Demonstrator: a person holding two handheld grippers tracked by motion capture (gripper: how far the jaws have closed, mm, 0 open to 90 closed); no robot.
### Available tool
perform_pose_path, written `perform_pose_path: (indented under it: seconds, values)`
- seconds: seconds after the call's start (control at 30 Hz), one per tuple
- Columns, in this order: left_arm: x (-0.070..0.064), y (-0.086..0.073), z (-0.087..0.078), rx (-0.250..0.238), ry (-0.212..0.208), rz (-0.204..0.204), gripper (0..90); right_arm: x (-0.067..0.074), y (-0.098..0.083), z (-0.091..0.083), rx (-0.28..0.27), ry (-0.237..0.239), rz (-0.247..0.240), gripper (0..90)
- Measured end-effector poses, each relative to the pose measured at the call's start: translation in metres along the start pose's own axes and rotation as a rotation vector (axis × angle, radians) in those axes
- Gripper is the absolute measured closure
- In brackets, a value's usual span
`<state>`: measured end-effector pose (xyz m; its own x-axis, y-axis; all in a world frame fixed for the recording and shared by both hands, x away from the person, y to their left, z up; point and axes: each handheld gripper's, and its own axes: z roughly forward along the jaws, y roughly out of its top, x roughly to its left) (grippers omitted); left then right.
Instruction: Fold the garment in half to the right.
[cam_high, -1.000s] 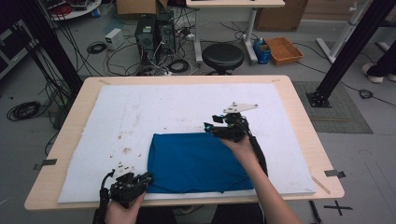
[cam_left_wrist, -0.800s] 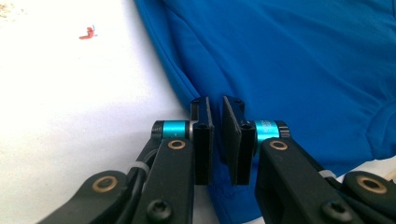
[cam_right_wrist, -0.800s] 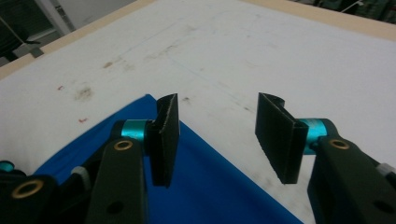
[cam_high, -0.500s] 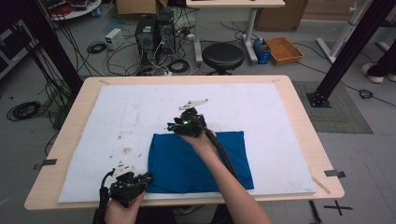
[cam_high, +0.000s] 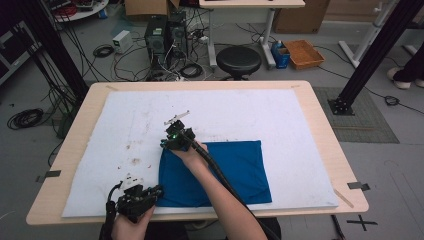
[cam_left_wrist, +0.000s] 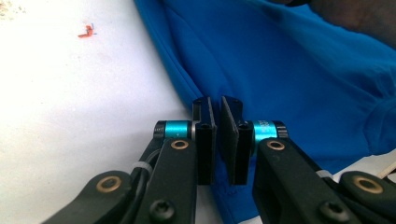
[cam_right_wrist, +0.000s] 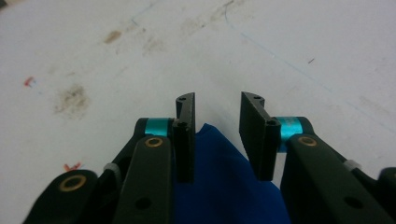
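Right claw (cam_right_wrist: 216, 135) part-closed over blue cloth (cam_right_wrist: 224, 186) corner, pads not pressing

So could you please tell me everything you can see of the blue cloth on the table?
The blue cloth is a plain, bright blue fabric, smooth with soft creases, folded into a rough rectangle. It lies flat on the white mat, near the table's front edge. The left tool is shut on its near left corner. The right tool straddles its far left corner, jaws closing but still apart. The person's right forearm crosses over it.
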<state>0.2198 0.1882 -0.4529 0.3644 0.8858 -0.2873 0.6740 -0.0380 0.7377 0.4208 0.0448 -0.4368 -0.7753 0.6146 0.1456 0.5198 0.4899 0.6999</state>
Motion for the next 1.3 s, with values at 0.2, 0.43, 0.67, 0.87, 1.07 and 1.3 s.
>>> perform_pose_path:
  seconds: [0.2, 0.43, 0.67, 0.87, 1.07, 1.3]
  values:
    - [0.0, 0.0, 0.0, -0.002, 0.0, -0.002, 83.9, 0.006, 0.0, 0.009, 0.038, -0.023, -0.037, 83.4]
    - [0.001, 0.0, 0.0, -0.01, -0.013, -0.011, 84.5, 0.005, 0.003, 0.002, 0.013, -0.015, -0.038, 87.9]
    - [-0.004, 0.004, -0.009, -0.053, -0.039, 0.004, 86.1, -0.003, 0.01, -0.023, -0.068, 0.047, -0.012, 87.9]
    - [-0.028, 0.02, -0.02, -0.114, -0.086, 0.069, 86.3, -0.021, 0.012, -0.054, -0.114, 0.114, 0.018, 87.8]
    - [-0.063, 0.036, -0.01, -0.125, -0.177, 0.112, 86.3, -0.043, 0.004, -0.094, -0.152, 0.118, 0.011, 87.7]
    - [-0.109, 0.045, 0.025, -0.104, -0.26, 0.167, 86.4, -0.077, -0.015, -0.131, -0.149, 0.113, 0.025, 87.5]
